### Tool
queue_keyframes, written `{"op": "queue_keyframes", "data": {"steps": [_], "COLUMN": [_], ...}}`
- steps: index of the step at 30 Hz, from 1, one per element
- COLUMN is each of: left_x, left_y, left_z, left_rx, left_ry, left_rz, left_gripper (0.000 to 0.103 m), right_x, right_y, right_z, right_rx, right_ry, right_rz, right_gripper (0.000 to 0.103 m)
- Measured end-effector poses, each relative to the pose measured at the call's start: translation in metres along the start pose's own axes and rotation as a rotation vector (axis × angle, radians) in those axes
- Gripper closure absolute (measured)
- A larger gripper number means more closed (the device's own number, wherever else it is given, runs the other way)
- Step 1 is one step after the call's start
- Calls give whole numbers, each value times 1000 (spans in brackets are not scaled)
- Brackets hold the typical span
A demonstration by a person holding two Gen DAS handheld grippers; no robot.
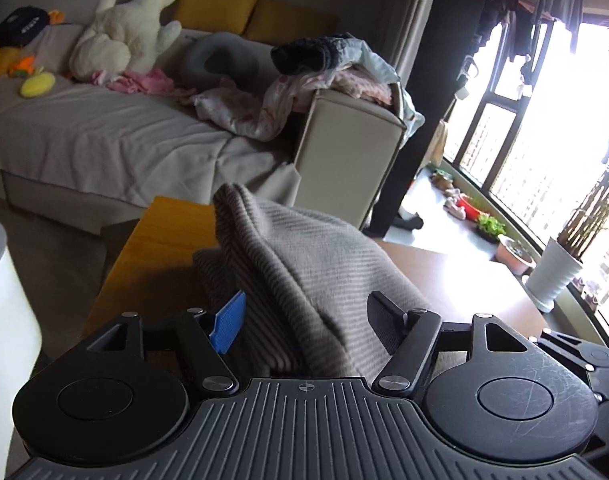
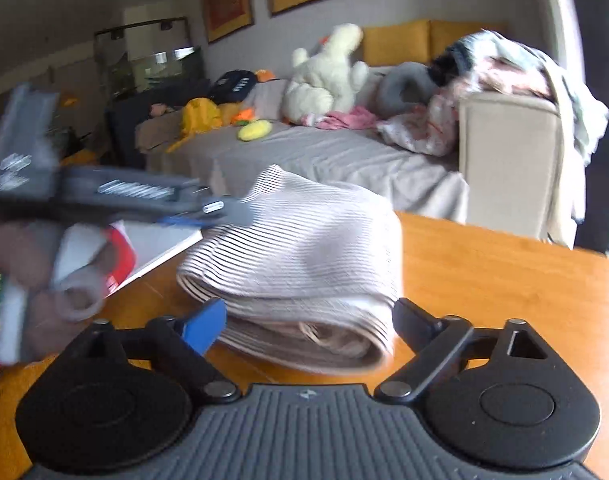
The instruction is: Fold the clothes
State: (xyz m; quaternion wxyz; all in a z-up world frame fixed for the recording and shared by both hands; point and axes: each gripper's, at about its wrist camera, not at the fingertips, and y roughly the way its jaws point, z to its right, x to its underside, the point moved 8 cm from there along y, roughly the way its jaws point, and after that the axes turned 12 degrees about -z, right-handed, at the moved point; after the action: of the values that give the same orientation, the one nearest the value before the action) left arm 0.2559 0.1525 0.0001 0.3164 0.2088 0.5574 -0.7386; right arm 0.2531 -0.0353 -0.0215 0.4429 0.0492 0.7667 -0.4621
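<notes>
Nearest the left wrist lens, ribbed grey-beige striped cloth [image 1: 304,280] bunches up between the spread fingers of the left hand-held gripper [image 1: 308,316]; blue pad [image 1: 228,322] on one side, black pad on the other, fabric draped over and between them, but whether the pads actually bite the cloth I cannot tell. Left gripper is raised and tilted, lifting a fold of the garment off the wooden table [image 1: 160,248]. Right wrist view: right hand-held gripper [image 2: 310,320] held low and level just above the table, jaws wide apart, straddling the near end of the folded stack without clamping it. Same cloth [image 2: 300,256] lies folded in several layers on the table, upper layer pulled up toward its far left corner, where the left gripper [image 2: 224,210] reaches in from the left, blurred, its tip at the cloth's edge. Sofa [image 1: 104,128] with a white plush toy [image 1: 124,32] sits behind the table.
</notes>
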Motion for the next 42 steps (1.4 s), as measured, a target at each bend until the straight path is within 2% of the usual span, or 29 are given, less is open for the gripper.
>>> {"op": "queue_keyframes", "data": {"steps": [2,6,10,11,14,17,19,21,27,42], "left_x": [25,73,114,118,116,109,104,98,90,91], "left_y": [-9,-28,-38,-39,-31,-12,-1,4,9,11], "left_z": [0,3,12,14,22,28,30,28,21,23], "left_rx": [-35,-67,-106,-121,-172,-287,-380,-414,-434,-436], "left_ry": [-31,-72,-74,-63,-58,-22,-14,-43,-76,-67], "left_rz": [-33,-89,-147,-131,-113,-93,-96,-94,-80,-75], "left_gripper": [22,9,4,1,0,0,0,0,0,0], "right_x": [10,32,55,59,66,64,59,55,41,42], "right_y": [-6,-22,-36,-37,-32,-20,-12,-1,16,16], "right_z": [10,18,18,20,28,42,49,54,53,57], "right_rx": [5,11,55,80,184,286,337,351,342,341], "right_ry": [59,137,149,147,172,183,180,159,124,129], "right_rz": [-7,-20,-45,-53,-99,-147,-166,-177,-180,-168], "right_gripper": [0,0,0,0,0,0,0,0,0,0]}}
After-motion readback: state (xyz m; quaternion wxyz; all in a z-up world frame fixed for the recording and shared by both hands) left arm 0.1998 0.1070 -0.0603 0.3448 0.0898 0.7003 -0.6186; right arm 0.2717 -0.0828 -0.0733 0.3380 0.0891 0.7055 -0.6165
